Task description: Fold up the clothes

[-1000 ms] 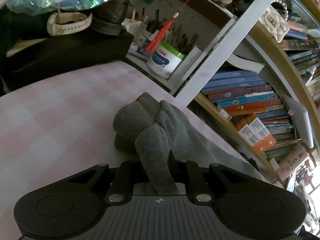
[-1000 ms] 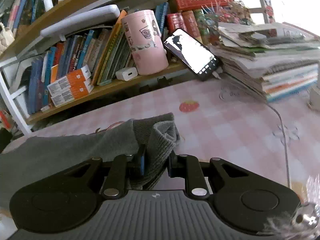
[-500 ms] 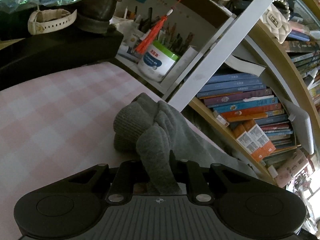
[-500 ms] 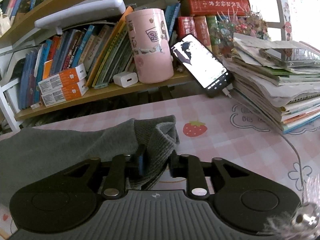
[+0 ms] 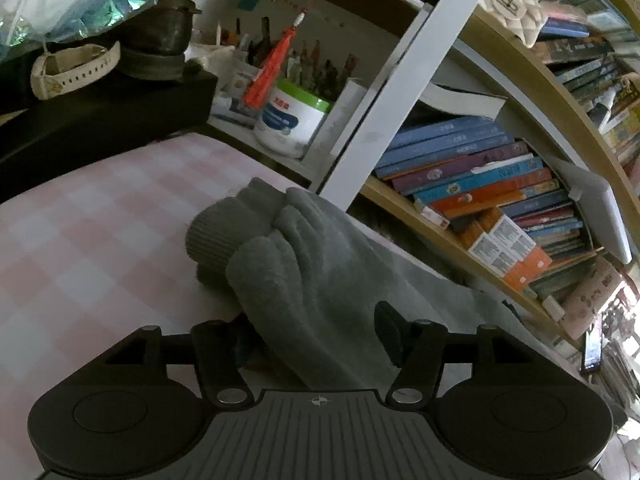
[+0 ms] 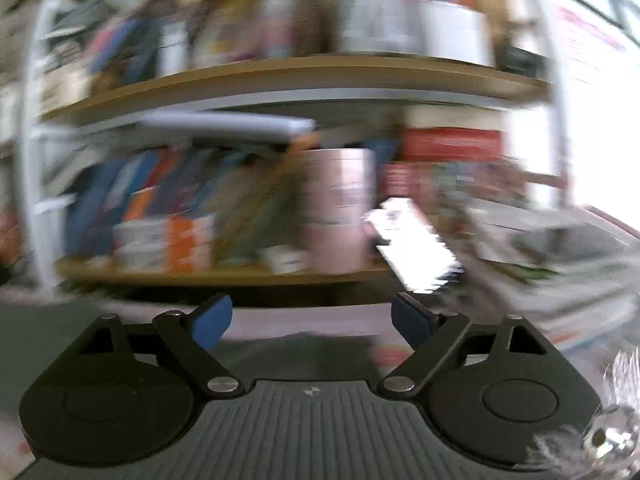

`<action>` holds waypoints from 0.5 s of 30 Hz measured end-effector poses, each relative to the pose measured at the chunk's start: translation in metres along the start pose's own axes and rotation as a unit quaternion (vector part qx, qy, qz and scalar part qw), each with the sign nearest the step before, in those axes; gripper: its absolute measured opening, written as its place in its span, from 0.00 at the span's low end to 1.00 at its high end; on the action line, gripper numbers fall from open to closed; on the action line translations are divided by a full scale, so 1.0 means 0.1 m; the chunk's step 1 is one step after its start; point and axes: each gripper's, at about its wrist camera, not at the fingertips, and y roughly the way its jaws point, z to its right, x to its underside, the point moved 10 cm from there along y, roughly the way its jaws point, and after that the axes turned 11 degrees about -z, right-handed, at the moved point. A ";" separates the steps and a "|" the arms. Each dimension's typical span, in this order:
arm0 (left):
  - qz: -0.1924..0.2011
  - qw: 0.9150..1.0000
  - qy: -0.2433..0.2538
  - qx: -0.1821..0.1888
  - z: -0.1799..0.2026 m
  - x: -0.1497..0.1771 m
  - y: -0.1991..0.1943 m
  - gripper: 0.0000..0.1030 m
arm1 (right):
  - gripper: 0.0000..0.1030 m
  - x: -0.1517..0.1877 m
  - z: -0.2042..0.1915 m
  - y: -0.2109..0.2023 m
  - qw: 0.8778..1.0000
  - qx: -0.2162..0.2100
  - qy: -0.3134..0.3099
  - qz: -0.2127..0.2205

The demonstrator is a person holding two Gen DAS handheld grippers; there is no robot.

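Grey garment [image 5: 320, 280] between left gripper [image 5: 316, 334] fingers

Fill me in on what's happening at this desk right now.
A person with a handheld gripper in each hand is folding a grey knit garment on the pink checked tablecloth. Both grippers are open now. The left gripper has its fingers spread on either side of the bunched cloth without pinching it. The right gripper holds nothing, and its view is blurred by motion, facing the bookshelf.
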 end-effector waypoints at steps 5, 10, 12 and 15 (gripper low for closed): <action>0.001 1.000 -0.008 0.013 -0.01 0.00 0.00 0.65 | 0.88 0.17 -0.74 0.26 0.992 -0.082 -0.080 -0.056; 0.003 1.000 -0.013 0.025 0.00 -0.01 -0.01 0.71 | 0.89 0.32 -1.36 0.53 0.978 -0.116 -0.143 -0.096; 0.003 1.000 -0.014 0.028 0.00 -0.01 -0.01 0.72 | 0.89 0.33 -1.59 0.58 0.973 -0.129 -0.164 -0.100; 0.004 0.999 -0.015 0.031 0.00 -0.01 0.00 0.74 | 0.92 0.32 -1.90 0.64 0.967 -0.151 -0.181 -0.099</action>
